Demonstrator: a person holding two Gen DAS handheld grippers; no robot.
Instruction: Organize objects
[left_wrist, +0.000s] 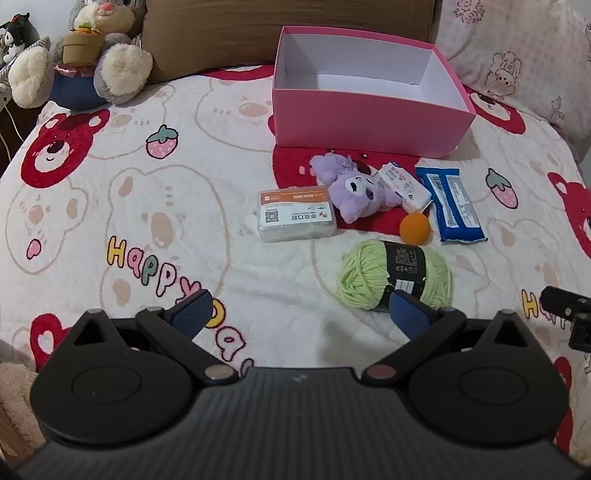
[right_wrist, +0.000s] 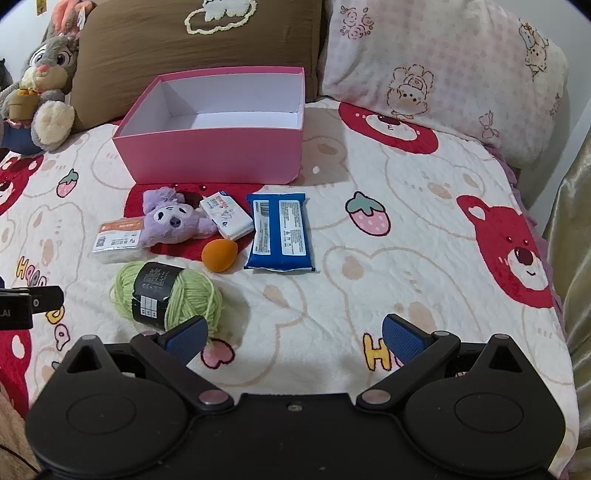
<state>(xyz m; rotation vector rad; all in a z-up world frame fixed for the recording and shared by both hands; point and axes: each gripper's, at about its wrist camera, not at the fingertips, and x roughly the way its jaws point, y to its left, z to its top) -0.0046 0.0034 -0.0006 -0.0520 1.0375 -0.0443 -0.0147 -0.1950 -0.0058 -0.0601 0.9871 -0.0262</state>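
Note:
An open, empty pink box (left_wrist: 373, 122) (right_wrist: 210, 155) stands on the bed. In front of it lie a purple plush toy (left_wrist: 356, 190) (right_wrist: 171, 221), a white tissue pack (left_wrist: 404, 184) (right_wrist: 227, 214), a blue wipes pack (left_wrist: 452, 205) (right_wrist: 280, 232), an orange sponge ball (left_wrist: 415, 229) (right_wrist: 219, 254), a clear case with an orange label (left_wrist: 295, 216) (right_wrist: 118, 242) and a green yarn ball (left_wrist: 395, 278) (right_wrist: 166, 295). My left gripper (left_wrist: 301, 314) is open and empty, just short of the yarn. My right gripper (right_wrist: 295, 338) is open and empty, to the right of the yarn.
A bear-print blanket (left_wrist: 147, 221) (right_wrist: 406, 295) covers the bed. A grey rabbit plush (left_wrist: 99, 55) (right_wrist: 44, 92) sits at the back left, beside a brown pillow (right_wrist: 199, 48). A pink pillow (right_wrist: 443, 74) lies at the back right. The bed edge runs along the right.

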